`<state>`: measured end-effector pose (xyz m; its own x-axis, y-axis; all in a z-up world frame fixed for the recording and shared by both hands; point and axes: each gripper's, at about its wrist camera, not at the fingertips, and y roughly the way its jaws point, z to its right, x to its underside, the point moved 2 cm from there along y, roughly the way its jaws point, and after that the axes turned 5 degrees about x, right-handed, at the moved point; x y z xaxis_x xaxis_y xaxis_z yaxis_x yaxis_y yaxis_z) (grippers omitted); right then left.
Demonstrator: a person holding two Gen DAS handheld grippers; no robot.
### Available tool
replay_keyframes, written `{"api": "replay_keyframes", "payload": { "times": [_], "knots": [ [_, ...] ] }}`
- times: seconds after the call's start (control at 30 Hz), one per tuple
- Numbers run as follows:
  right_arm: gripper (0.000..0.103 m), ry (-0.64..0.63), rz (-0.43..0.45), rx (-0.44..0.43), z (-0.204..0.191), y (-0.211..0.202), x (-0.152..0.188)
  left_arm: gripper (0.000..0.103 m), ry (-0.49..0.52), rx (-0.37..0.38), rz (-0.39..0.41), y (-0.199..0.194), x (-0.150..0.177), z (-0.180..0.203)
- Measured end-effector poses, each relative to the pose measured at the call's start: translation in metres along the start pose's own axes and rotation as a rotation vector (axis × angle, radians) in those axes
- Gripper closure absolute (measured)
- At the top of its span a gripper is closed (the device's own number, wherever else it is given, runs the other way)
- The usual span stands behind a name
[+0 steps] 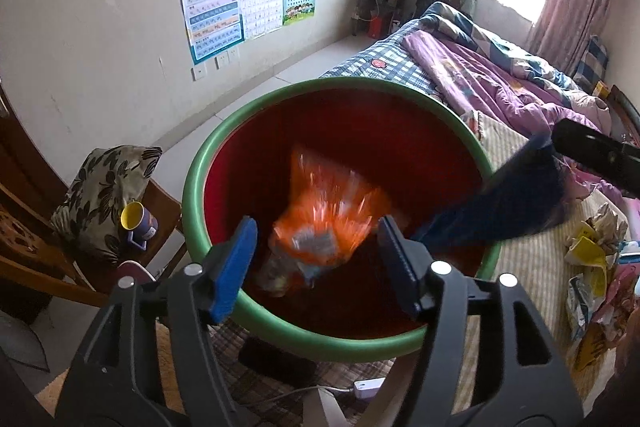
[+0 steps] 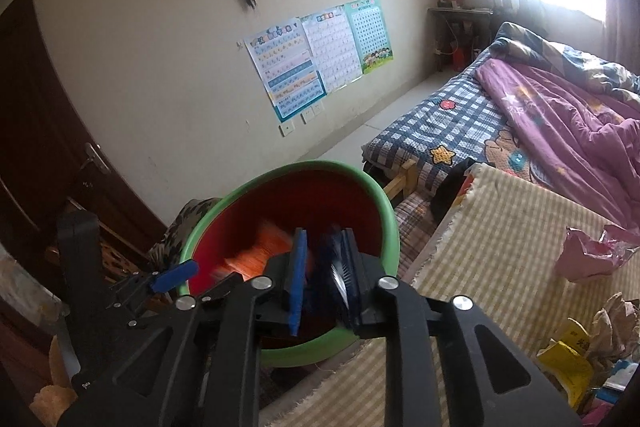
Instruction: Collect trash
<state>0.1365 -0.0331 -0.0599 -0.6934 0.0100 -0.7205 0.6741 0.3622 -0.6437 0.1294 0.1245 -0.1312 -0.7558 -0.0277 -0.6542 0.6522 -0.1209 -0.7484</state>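
Hovering over the green-rimmed bin (image 1: pixel 340 341) with the left gripper (image 1: pixel 316 259) spread wide, the blurred orange wrapper (image 1: pixel 328 215) dropping free between and beyond the pads into the red interior. Pinching a dark blue wrapper (image 2: pixel 334 267) in the right gripper (image 2: pixel 324 279), long axis hanging down inside the rim, nearest for release. Lying well apart on the bed mat: more wrappers (image 2: pixel 568 355).

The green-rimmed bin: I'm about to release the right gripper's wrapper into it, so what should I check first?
1. Left gripper open, empty: ok.
2. Orange wrapper within bin mouth: ok, blurred.
3. Right gripper above the bin opening: ok.
4. Blue wrapper pointing into bin: ok.
5. Bed free of trash: not ok; yellow wrapper and pink bag remain.
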Motion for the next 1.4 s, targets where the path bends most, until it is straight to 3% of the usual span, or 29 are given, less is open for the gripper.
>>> {"api": "replay_keyframes", "payload": {
  "times": [0.07,0.43,0.73,0.9,1.1,1.3,1.4],
  "knots": [
    [0.071,-0.001,0.012,0.005,0.001,-0.003,0.001,0.037,-0.005,-0.002,0.005,-0.001,-0.001,-0.002],
    [0.070,0.010,0.078,0.020,0.012,-0.043,0.003,0.037,-0.013,-0.017,0.076,-0.017,-0.004,0.002],
    [0.066,0.044,0.128,0.072,0.052,-0.101,0.020,0.037,-0.034,-0.013,0.140,-0.055,0.004,0.025],
    [0.066,0.084,0.136,0.145,0.089,-0.131,0.037,0.037,-0.001,0.074,0.136,-0.067,0.012,0.066],
    [0.066,0.146,0.126,0.300,0.149,-0.166,0.073,0.037,0.066,0.176,0.091,-0.068,0.029,0.114],
    [0.065,0.259,0.090,0.387,0.199,-0.190,0.112,0.037,0.107,0.345,-0.012,-0.055,0.048,0.164],
    [0.065,0.287,0.081,0.396,0.208,-0.197,0.123,0.037,0.128,0.385,-0.087,-0.036,0.062,0.187]
  ]
}}
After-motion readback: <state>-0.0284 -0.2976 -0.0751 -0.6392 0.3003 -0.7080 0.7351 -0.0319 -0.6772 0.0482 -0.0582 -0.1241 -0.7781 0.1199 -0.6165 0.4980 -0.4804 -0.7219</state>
